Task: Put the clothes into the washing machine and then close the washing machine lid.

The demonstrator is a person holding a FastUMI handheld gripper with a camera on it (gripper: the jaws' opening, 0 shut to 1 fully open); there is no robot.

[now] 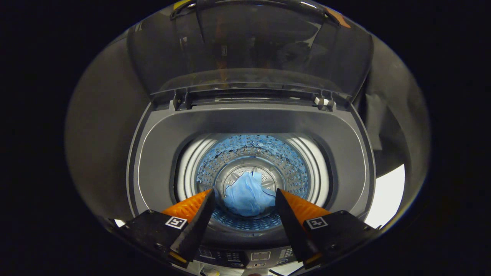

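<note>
I look down into a grey top-loading washing machine (161,153). Its dark see-through lid (249,50) stands raised at the back on its hinges. A crumpled light blue garment (247,195) lies at the bottom of the perforated steel drum (253,153). My gripper (244,195) hovers above the drum mouth, open, its fingers wide apart with nothing held. The garment shows in the gap between the fingertips, far below them.
The control panel (253,257) with buttons runs along the machine's near edge, under the fingers. Dark cloth walls (99,134) surround the machine on the left and right. A patch of white floor (387,195) shows to the right of the machine.
</note>
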